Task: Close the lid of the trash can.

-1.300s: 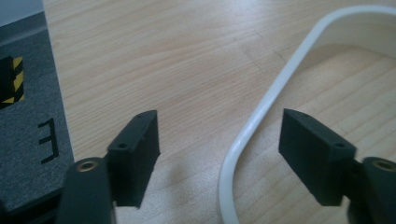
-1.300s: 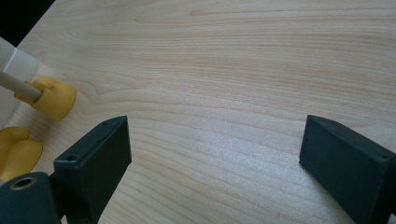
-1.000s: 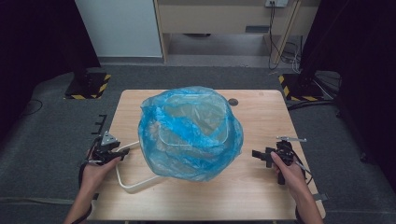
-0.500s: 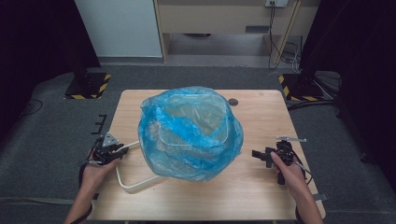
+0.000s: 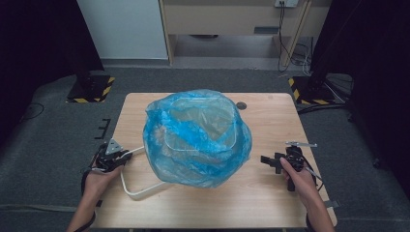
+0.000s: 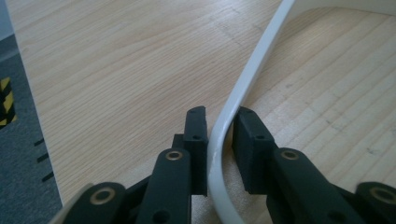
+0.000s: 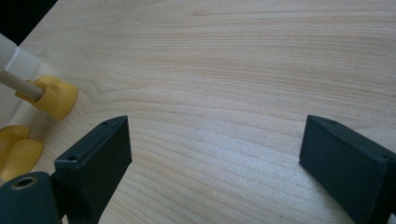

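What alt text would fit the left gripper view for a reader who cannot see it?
The left gripper has just closed its two black jaws on a curved white handle, which arcs away over the pale wooden table. Dark floor shows past the table's edge.

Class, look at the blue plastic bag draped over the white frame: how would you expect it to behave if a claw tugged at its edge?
The blue plastic bag would probably be floppy: it hangs in wrinkled folds. It looks thin and see-through, so likely light and easy to tear. It may slide off the white frame, whose bar the left claw has just closed on.
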`<state>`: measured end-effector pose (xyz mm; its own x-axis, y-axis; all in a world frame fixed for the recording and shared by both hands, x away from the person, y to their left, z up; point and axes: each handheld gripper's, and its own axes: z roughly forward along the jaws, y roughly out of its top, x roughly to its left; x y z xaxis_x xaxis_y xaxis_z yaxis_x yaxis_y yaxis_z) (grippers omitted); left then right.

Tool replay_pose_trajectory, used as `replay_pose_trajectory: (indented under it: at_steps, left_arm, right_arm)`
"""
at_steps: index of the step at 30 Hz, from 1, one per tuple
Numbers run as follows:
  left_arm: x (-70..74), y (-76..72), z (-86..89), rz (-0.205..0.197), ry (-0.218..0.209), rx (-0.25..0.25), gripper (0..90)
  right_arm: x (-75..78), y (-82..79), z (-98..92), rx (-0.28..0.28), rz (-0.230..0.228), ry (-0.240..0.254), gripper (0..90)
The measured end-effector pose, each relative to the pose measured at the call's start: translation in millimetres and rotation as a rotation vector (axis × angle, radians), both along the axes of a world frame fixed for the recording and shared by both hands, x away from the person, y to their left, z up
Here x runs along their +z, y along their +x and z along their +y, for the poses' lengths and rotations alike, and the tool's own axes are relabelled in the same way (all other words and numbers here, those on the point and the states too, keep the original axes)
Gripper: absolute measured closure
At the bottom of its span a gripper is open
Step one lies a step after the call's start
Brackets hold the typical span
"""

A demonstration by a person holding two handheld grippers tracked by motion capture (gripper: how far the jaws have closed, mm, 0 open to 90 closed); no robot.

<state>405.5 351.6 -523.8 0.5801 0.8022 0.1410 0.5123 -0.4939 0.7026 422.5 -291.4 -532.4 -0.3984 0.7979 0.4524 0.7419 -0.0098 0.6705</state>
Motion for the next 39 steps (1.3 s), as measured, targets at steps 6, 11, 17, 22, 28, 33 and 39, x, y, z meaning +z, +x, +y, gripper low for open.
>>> replay_pose_trajectory:
  at_steps: [6,11,17,22,28,33,39]
  left_arm:
    - [0.0,-1.2,-0.8,-0.003,0.006,-0.017,81.0]
    - [2.1,-2.2,2.6,-0.01,-0.042,-0.012,81.3]
    - [13.2,-0.3,9.8,-0.029,-0.062,-0.005,81.3]
    - [20.1,4.6,13.9,-0.044,-0.096,0.005,81.3]
    - [32.4,13.6,18.4,-0.073,-0.115,0.004,81.4]
    - [46.8,12.7,28.1,-0.096,-0.141,0.006,81.4]
    - [62.7,2.5,45.0,-0.124,-0.156,0.011,81.4]
  right_arm:
    - [-0.2,-0.3,0.1,-0.001,-0.002,0.0,8.9]
    - [-0.3,-0.3,0.2,0.0,-0.004,-0.004,8.9]
    - [-0.5,-0.2,0.1,-0.001,-0.004,0.002,8.9]
    - [-0.5,0.0,1.1,-0.002,-0.005,-0.002,8.9]
    - [-0.7,-0.1,2.4,-0.003,-0.012,-0.012,8.9]
    - [-1.7,-1.2,3.3,-0.003,-0.025,-0.007,8.9]
    - [-3.5,-1.9,3.7,0.0,-0.047,-0.009,8.9]
